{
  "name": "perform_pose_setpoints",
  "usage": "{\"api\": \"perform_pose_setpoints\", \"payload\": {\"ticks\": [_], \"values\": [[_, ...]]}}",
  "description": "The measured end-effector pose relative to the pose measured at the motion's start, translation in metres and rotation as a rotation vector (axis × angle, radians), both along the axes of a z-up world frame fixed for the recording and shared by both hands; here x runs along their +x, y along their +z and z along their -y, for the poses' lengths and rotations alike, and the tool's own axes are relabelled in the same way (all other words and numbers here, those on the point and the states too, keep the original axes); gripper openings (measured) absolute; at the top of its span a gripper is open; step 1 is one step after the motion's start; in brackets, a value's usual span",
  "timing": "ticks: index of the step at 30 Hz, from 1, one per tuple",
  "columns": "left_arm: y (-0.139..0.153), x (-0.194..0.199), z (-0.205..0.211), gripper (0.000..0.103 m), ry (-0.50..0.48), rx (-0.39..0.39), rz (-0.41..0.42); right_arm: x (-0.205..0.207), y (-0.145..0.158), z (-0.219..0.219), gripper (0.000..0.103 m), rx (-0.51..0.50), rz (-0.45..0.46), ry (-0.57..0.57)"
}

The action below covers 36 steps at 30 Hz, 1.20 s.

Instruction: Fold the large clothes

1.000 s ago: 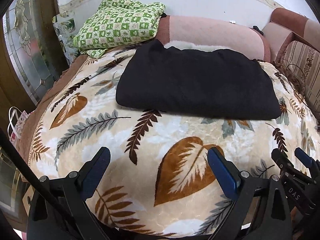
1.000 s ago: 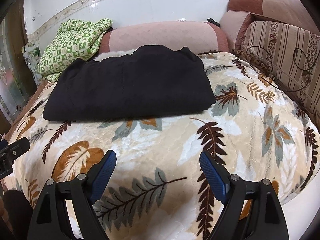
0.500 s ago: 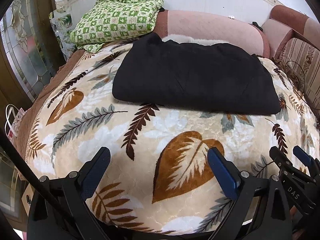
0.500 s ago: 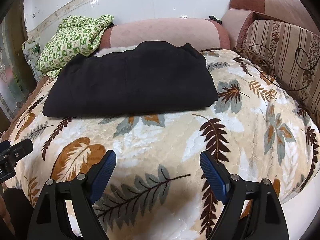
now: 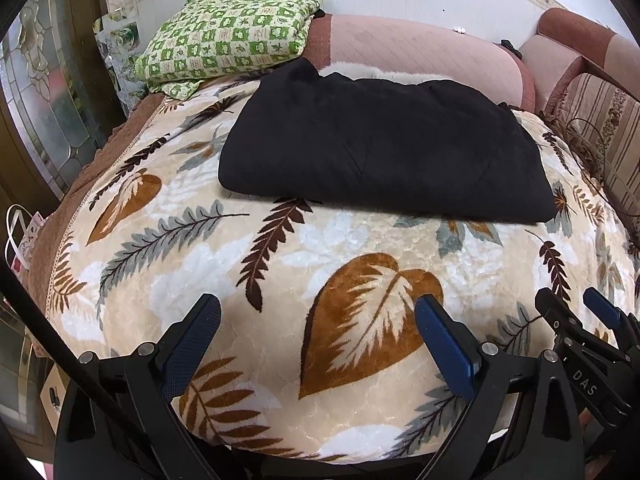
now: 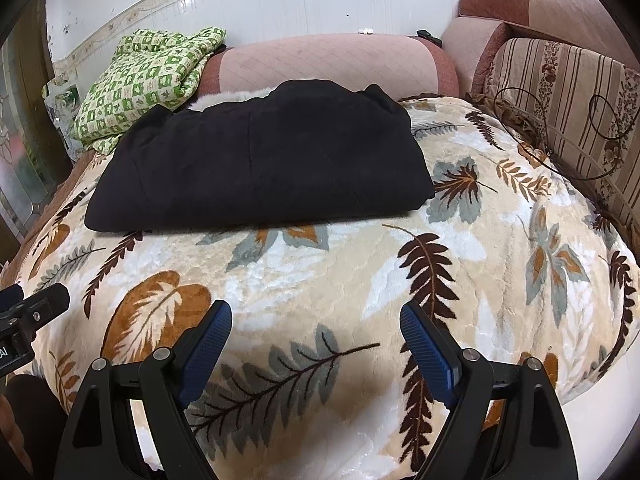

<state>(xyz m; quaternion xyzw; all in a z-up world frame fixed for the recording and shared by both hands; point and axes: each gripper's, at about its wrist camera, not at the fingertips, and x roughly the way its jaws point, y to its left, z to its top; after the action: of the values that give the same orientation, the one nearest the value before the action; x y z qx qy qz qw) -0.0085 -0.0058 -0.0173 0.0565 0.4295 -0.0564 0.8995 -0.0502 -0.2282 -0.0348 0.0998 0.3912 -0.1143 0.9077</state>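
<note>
A large black garment (image 5: 384, 152) lies folded in a flat rectangle on the leaf-patterned blanket (image 5: 280, 272), towards the back; it also shows in the right wrist view (image 6: 264, 160). A white fleecy lining shows at its far edge (image 6: 224, 98). My left gripper (image 5: 318, 330) is open and empty, hovering over the blanket in front of the garment. My right gripper (image 6: 316, 334) is open and empty, also short of the garment. The right gripper's tips show at the lower right of the left wrist view (image 5: 576, 312).
A green checked cloth (image 5: 228, 32) lies heaped at the back left on a pink bolster (image 5: 420, 48). Striped cushions (image 6: 568, 92) line the right side. A glass door (image 5: 44, 92) stands at the left. The blanket's front edge drops off near the grippers.
Both grippers have moved forward a little towards the black garment, which now looms larger. Both stay open. The garment has not moved.
</note>
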Motion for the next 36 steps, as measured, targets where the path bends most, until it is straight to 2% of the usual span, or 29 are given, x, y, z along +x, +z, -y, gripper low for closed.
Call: {"api": "perform_pose_setpoints", "payload": {"ticks": [20,36], "values": [[0.006,-0.015,-0.01,0.097,0.004,-0.026,0.008,-0.011,0.007,-0.015,0.09,-0.036,-0.002,0.011],[0.022,-0.051,-0.021,0.097,0.002,-0.038,0.057,-0.04,0.025,-0.027,0.092,-0.059,0.042,0.013]]}}
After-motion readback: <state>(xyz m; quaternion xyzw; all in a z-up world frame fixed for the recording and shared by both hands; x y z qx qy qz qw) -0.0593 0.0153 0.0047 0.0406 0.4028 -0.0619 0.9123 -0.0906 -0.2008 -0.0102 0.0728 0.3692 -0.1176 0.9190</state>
